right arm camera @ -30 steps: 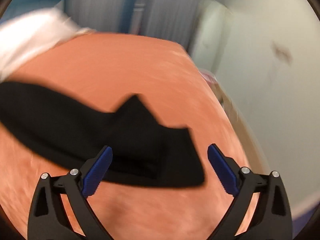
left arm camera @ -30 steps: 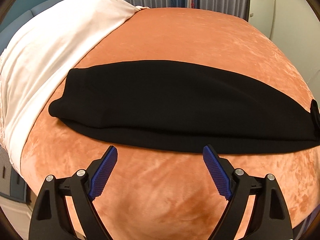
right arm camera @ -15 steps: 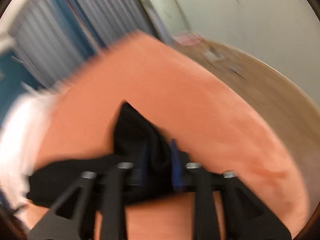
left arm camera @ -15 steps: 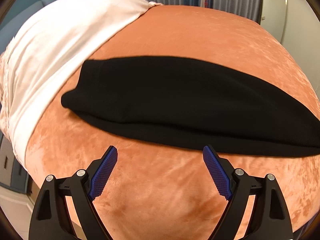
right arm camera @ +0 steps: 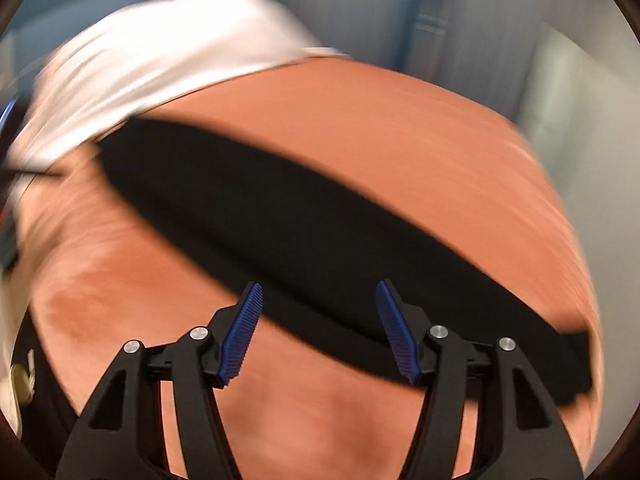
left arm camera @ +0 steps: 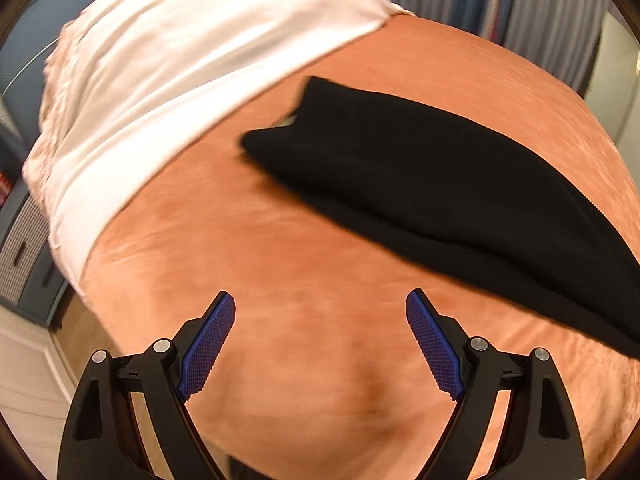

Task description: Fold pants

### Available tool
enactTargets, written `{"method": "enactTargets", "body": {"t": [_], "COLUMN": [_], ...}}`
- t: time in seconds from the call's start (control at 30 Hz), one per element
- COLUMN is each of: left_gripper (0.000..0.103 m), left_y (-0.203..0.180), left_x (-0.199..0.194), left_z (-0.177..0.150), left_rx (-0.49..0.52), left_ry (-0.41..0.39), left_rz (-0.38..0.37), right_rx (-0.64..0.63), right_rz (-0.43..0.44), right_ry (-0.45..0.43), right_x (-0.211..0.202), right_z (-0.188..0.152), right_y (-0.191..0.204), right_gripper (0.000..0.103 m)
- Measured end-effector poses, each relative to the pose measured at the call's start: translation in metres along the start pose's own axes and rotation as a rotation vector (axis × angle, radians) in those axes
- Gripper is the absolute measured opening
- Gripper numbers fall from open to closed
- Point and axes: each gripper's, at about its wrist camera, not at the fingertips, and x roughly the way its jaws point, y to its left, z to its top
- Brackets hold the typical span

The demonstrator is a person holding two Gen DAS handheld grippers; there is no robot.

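The black pants [left arm camera: 420,184] lie as a long folded strip across the orange bed cover [left arm camera: 280,280]. In the left wrist view they run from the upper middle down to the right edge. My left gripper [left arm camera: 320,312] is open and empty, above bare cover in front of the pants' left end. In the blurred right wrist view the pants [right arm camera: 300,220] stretch from upper left to lower right. My right gripper [right arm camera: 318,304] is open and empty, at the pants' near edge.
A white pillow or sheet [left arm camera: 180,60] covers the head of the bed at the upper left, also in the right wrist view [right arm camera: 160,60]. Grey curtains [left arm camera: 520,12] hang behind. The bed's left edge drops to a wooden floor [left arm camera: 76,320].
My right gripper was shut on the pants' end half a second ago and is now open, with the pants lying flat. My left gripper has swung left, so the pants sit further right in its view.
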Motion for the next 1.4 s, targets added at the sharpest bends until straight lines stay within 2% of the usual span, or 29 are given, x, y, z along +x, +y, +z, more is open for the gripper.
{"method": "enactTargets", "body": {"t": [0.13,0.17,0.27,0.33,0.37,0.4,0.43,0.5,0.57,0.6,0.63,0.7,0.73,0.77,0.87,0.9,0.97,1.1,1.17,1.2,1.27,1.4], "left_gripper": [0.085,0.085,0.085,0.085,0.085,0.085,0.085,0.085,0.085,0.085,0.085,0.085,0.085,0.085,0.085,0.085,0.085,0.085,0.085,0.085,0.085,0.085], "left_y": [0.04,0.048,0.071,0.084,0.087,0.091,0.095,0.1,0.104,0.106,0.108,0.109,0.108,0.108,0.108,0.108,0.108,0.11,0.111,0.111,0.111,0.113], "left_x": [-0.003,-0.004,-0.005,-0.004,-0.003,-0.001,0.0,0.004,0.008,0.011,0.015,0.021,0.023,0.023,0.023,0.023,0.025,0.028,0.028,0.029,0.031,0.035], "left_z": [0.0,0.0,0.001,0.001,0.001,0.001,0.002,0.002,0.006,0.008,0.009,0.01,0.01,0.01,0.009,0.009,0.01,0.01,0.01,0.01,0.011,0.013], "left_rx": [-0.003,0.003,0.008,0.004,0.006,0.011,0.016,0.026,0.015,0.004,-0.013,-0.02,-0.02,-0.016,0.01,0.018,0.03,0.032,0.035,0.039,0.047,0.048], "left_ry": [-0.014,-0.021,-0.044,-0.054,-0.056,-0.058,-0.059,-0.071,-0.077,-0.077,-0.074,-0.064,-0.061,-0.061,-0.073,-0.073,-0.076,-0.067,-0.07,-0.07,-0.072,-0.069], "left_rz": [0.017,0.03,0.046,0.039,0.033,0.028,0.028,0.037,0.018,0.001,-0.017,-0.032,-0.032,-0.036,-0.013,0.009,0.05,0.086,0.095,0.1,0.113,0.121], "right_rx": [-0.184,-0.206,-0.232,-0.19,-0.163,-0.113,-0.065,0.072,0.124,0.098,0.051,-0.08,-0.121,-0.152,-0.193,-0.203,-0.221,-0.242,-0.228,-0.202,-0.137,0.052], "right_rz": [0.114,0.119,0.154,0.198,0.226,0.262,0.289,0.373,0.412,0.394,0.381,0.325,0.285,0.268,0.292,0.304,0.296,0.279,0.293,0.326,0.386,0.515], "right_ry": [0.001,0.004,0.066,0.119,0.132,0.149,0.159,0.136,0.067,0.057,0.091,0.239,0.236,0.192,0.032,0.003,0.005,0.057,0.087,0.108,0.123,0.085], "right_x": [0.073,0.072,0.111,0.132,0.139,0.148,0.147,0.137,0.118,0.115,0.121,0.15,0.152,0.145,0.117,0.118,0.128,0.171,0.182,0.192,0.194,0.186], "right_z": [0.08,0.091,0.127,0.133,0.125,0.13,0.132,0.145,0.162,0.169,0.168,0.153,0.147,0.144,0.154,0.163,0.179,0.197,0.201,0.203,0.203,0.219], "right_y": [0.099,0.123,0.164,0.169,0.167,0.166,0.169,0.15,0.146,0.153,0.164,0.189,0.196,0.202,0.216,0.225,0.236,0.257,0.261,0.263,0.252,0.225], "right_gripper": [0.057,0.058,0.057,0.042,0.031,0.014,0.012,0.004,0.004,0.005,0.008,0.031,0.031,0.032,0.054,0.054,0.053,0.051,0.041,0.028,0.011,0.006]}}
